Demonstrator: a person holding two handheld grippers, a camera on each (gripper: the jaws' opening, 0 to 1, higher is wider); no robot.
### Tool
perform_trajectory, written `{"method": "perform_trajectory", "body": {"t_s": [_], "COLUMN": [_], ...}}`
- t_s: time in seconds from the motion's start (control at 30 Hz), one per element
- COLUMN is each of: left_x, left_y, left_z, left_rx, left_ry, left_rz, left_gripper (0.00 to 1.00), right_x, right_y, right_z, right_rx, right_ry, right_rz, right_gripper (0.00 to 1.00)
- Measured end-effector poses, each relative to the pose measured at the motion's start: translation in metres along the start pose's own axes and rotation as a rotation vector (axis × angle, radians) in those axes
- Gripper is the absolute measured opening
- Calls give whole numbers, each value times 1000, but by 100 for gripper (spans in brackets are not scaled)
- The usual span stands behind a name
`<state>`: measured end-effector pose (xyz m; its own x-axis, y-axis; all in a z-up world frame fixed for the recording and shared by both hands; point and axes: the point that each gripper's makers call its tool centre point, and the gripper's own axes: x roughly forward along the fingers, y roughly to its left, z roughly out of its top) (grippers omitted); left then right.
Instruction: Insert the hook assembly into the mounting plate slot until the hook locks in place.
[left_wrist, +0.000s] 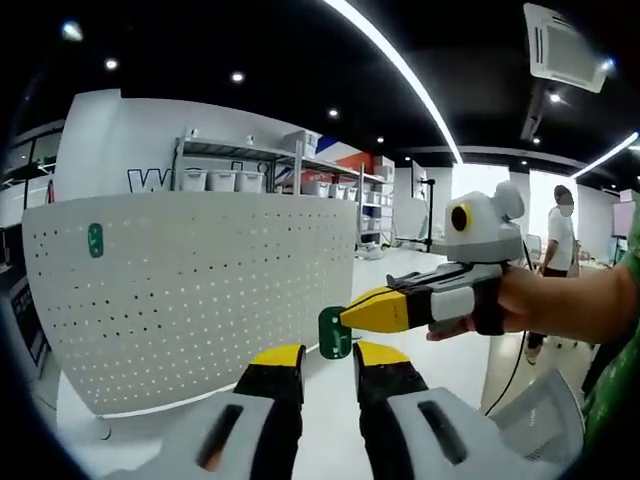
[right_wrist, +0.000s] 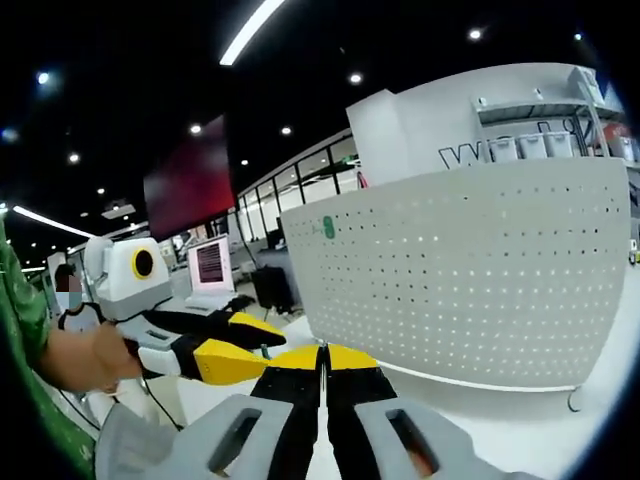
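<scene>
**Hook in hand, board not yet reached**

We take the white pegboard (left_wrist: 190, 290) as our landmark: it stands upright on the white table (left_wrist: 330, 420), with one green hook (left_wrist: 95, 240) already seated near its upper corner. In the left gripper view, our right gripper (left_wrist: 345, 318) comes in from the side and pinches a second green hook assembly (left_wrist: 334, 333) at its yellow tips, just off the board's near edge and low against it. The right gripper view agrees: its own jaws are pressed nearly together, with only a thin sliver showing between them, though the piece itself is too hidden there to make out. Our left gripper (left_wrist: 328, 358) sits below the board's lower edge with its fingers spread and nothing between them.

We judge the insertion has not begun; the hook assembly is apart from the perforated face.

What could go wrong from here: the grip is on a small part at the very tips, so pressing into a hole at an angle may twist it or pop it loose. The board appears free-standing, so a push could slide or tip it unless the left gripper braces it. Coming in from beyond the edge, we may also miss the holes altogether.
</scene>
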<state>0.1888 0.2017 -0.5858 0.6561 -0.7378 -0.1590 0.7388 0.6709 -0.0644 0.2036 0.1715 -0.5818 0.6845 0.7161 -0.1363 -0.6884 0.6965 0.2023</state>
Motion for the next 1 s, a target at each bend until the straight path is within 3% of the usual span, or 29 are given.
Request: {"method": "perform_trajectory", "body": {"t_s": [1.0], "left_x": [14], "left_y": [5], "left_z": [4], "left_rx": [32], "left_ry": [-6], "left_rz": [51], "left_gripper": [9], "right_x": [7], "right_y": [11], "right_z": [5], "right_rx": [32], "right_ry": [-44], "right_rz": [21], "right_gripper": [0]}}
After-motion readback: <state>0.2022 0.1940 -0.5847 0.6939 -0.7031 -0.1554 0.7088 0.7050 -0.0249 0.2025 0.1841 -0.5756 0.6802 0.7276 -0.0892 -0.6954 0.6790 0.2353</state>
